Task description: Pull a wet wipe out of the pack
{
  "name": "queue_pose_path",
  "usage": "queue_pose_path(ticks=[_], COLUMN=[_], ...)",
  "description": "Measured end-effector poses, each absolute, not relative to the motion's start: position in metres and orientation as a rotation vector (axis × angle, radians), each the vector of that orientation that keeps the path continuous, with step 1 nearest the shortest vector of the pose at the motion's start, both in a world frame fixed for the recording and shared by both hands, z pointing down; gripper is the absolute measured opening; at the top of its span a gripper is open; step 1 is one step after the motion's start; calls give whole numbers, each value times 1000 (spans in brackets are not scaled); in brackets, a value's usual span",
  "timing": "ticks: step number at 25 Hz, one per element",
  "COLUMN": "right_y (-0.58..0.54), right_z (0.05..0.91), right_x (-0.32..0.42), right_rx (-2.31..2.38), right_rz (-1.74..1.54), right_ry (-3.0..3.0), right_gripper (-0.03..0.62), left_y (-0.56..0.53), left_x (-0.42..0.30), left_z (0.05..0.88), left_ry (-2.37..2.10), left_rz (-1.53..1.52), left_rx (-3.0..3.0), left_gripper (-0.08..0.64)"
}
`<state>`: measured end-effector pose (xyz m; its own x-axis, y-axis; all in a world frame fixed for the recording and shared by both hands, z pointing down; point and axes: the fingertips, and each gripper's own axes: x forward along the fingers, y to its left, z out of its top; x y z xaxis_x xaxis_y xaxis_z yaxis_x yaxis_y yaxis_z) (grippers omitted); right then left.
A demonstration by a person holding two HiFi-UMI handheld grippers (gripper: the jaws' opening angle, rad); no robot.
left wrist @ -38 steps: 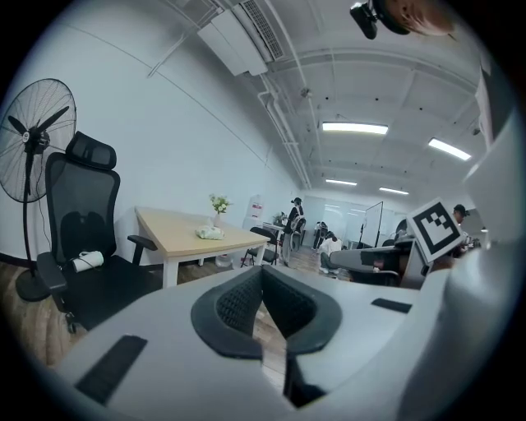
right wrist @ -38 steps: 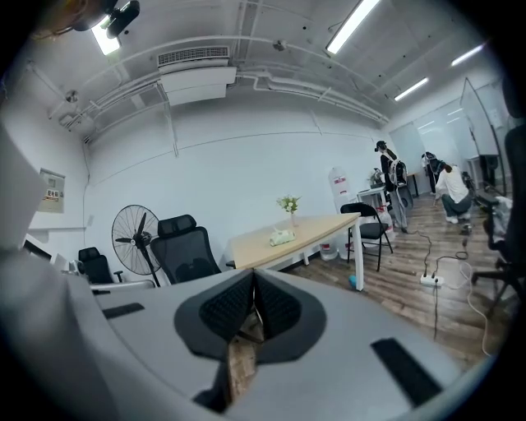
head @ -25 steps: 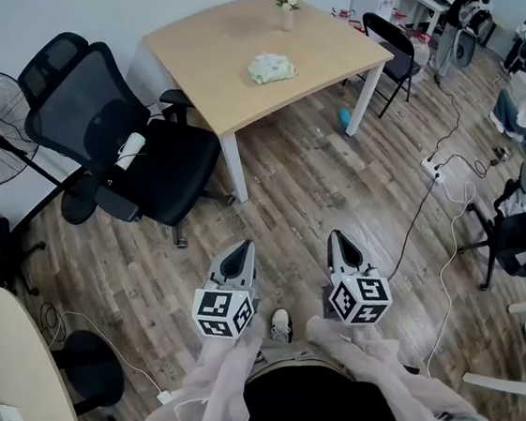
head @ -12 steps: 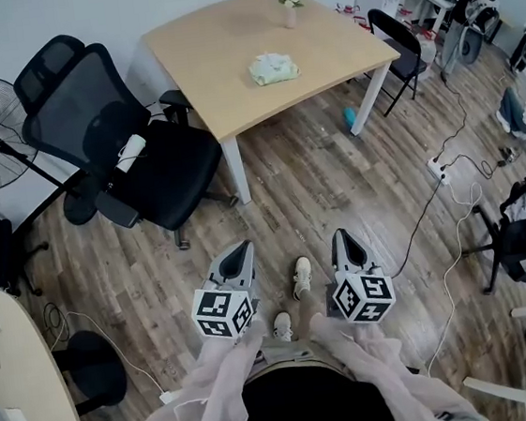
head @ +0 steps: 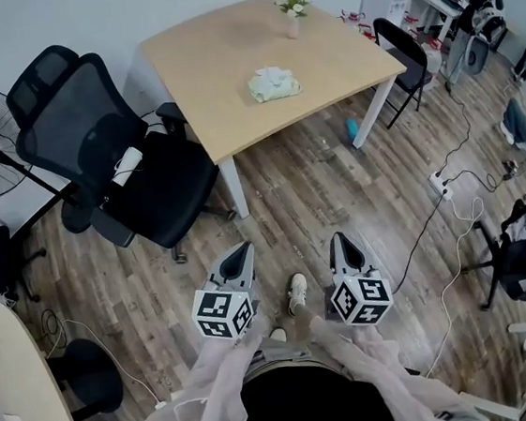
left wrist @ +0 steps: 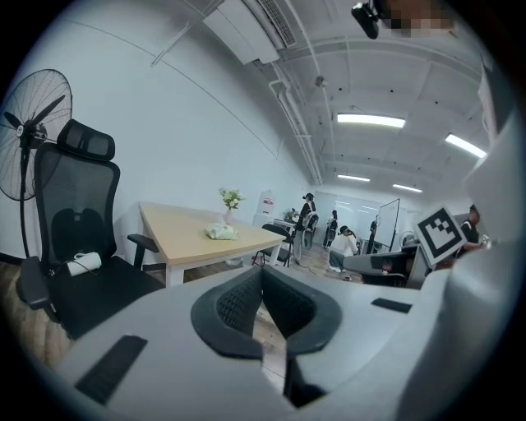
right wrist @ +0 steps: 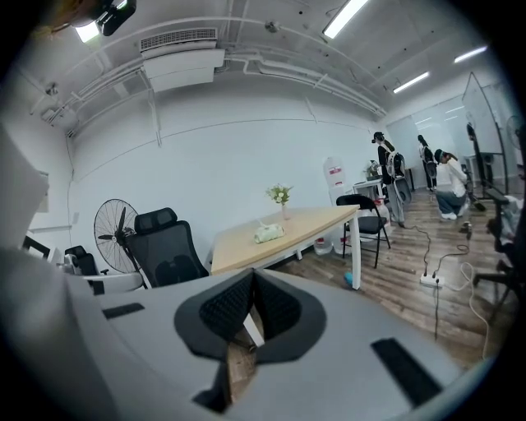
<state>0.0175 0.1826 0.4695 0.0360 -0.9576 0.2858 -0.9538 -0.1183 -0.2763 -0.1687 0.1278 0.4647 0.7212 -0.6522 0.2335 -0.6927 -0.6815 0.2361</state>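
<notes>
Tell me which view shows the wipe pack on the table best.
Head view: the wipe pack is seen from above, unobstructed, near the middle of the table. Both gripper views show it only small and side-on, far across the room.

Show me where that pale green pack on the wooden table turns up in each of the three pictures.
Head view: the wipe pack lies top centre on the table, below-left of the flower vase.
Left gripper view: wipe pack left of centre, just under the flower vase.
Right gripper view: wipe pack at centre, just left of the flower vase.
Shared landmark: the flower vase, close by the pack in all three.
</notes>
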Motion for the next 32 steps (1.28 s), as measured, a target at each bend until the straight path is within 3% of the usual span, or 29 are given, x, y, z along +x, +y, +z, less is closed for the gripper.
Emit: queue_pose_path(ticks=[32], right_y=[23], right_z=[463], right_x=[122], right_rx=[-2124], right_rz=[-623], right_ry=[2249], right_gripper=[11], left_y=[-15], left_x=[-45], left_z=[457], left_ry=[-1151], left_rz=[142], left_rx=[2582], left_gripper=[11])
